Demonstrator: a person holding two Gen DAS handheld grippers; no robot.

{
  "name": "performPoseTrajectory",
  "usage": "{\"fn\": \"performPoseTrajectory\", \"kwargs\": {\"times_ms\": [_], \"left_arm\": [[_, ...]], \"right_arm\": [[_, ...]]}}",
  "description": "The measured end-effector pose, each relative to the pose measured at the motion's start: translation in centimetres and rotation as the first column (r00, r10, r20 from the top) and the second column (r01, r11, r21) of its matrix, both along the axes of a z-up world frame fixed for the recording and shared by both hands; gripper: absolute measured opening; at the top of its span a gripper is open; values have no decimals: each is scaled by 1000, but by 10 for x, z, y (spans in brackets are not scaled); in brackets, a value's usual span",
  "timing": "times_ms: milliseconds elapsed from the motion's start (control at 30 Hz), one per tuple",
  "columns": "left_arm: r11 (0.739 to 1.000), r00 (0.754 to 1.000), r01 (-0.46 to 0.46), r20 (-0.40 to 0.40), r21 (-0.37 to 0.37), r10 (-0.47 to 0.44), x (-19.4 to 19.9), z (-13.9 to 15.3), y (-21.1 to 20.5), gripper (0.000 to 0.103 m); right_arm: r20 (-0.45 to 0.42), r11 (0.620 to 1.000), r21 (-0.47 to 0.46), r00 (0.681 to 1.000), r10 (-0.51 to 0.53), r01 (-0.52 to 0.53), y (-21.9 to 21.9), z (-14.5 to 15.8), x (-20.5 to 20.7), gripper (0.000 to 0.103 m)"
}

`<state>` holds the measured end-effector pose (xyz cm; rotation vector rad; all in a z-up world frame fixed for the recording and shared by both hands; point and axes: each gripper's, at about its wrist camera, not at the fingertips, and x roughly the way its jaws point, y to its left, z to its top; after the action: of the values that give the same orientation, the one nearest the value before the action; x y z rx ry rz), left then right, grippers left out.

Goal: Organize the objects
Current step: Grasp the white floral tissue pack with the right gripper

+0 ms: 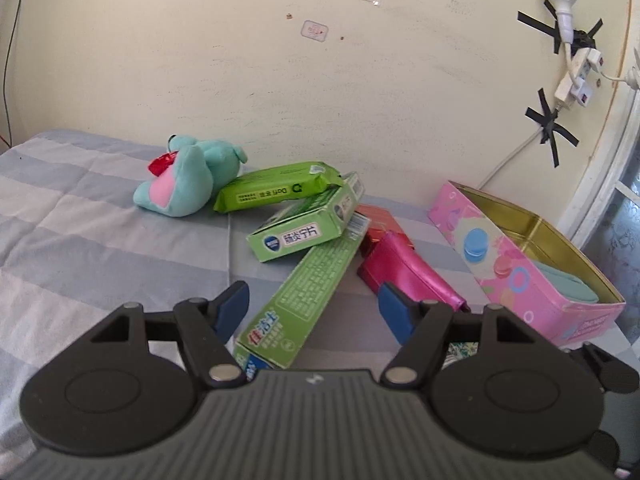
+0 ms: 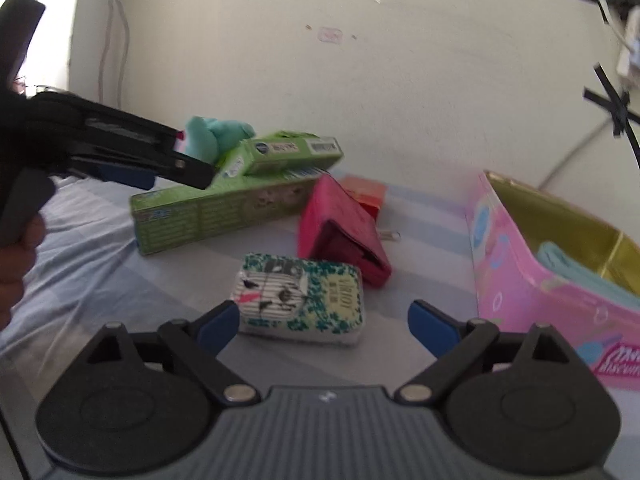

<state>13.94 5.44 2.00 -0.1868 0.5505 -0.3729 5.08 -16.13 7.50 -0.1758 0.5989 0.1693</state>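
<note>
On the striped bed sheet lie a long green toothpaste box (image 1: 304,292), a smaller green box (image 1: 308,224) on top of it, a green wipes pack (image 1: 276,188), a teal plush toy (image 1: 188,180), a magenta pouch (image 1: 408,276) and a red box (image 1: 380,220). My left gripper (image 1: 314,304) is open, its jaws either side of the long box's near end. My right gripper (image 2: 324,320) is open, just before a patterned tissue pack (image 2: 304,300). The open pink tin (image 2: 552,256) stands at the right and holds a teal item (image 2: 580,272).
The wall (image 1: 320,80) rises right behind the objects, with taped power strips (image 1: 576,76) and a cable at the right. The left gripper and the hand holding it (image 2: 100,152) show at the left of the right wrist view. Bare sheet (image 1: 80,220) lies to the left.
</note>
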Motion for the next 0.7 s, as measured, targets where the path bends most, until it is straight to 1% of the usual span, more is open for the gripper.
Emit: {"fn": "performPoseTrajectory", "kwargs": {"times_ms": [167, 300, 333, 400, 433, 467, 567, 633, 700], "left_arm": [[1000, 1000, 25, 5, 12, -25, -4, 0, -4, 73], [1000, 1000, 30, 5, 2, -30, -5, 1, -3, 73], [999, 999, 33, 7, -2, -33, -5, 1, -2, 73], [1000, 1000, 28, 5, -2, -28, -4, 1, 0, 73], [1000, 1000, 24, -4, -8, -24, -2, 1, 2, 73], [1000, 1000, 23, -18, -20, -23, 0, 0, 4, 73], [998, 997, 25, -66, -54, -29, 7, -4, 10, 73], [997, 997, 34, -72, -66, -39, 7, -5, 10, 73], [994, 994, 73, -69, -86, -79, 6, -4, 9, 73]], "right_arm": [[-84, 1000, -8, 996, -4, 3, 5, -7, 13, 99], [-142, 997, 72, 990, -6, 16, 0, -10, 23, 98], [-153, 995, 102, 988, 4, 12, -2, -10, 26, 95], [-138, 995, 99, 990, 28, -14, 2, -9, 24, 82], [-129, 995, 89, 991, 48, -37, 5, -8, 21, 73], [-125, 994, 91, 990, 69, -58, 7, -8, 18, 61], [-123, 990, 82, 985, 122, -112, 10, -6, 7, 54], [-120, 985, 80, 980, 161, -152, 7, -3, -2, 52], [-133, 979, 89, 972, 193, -182, 0, -4, -14, 51]]}}
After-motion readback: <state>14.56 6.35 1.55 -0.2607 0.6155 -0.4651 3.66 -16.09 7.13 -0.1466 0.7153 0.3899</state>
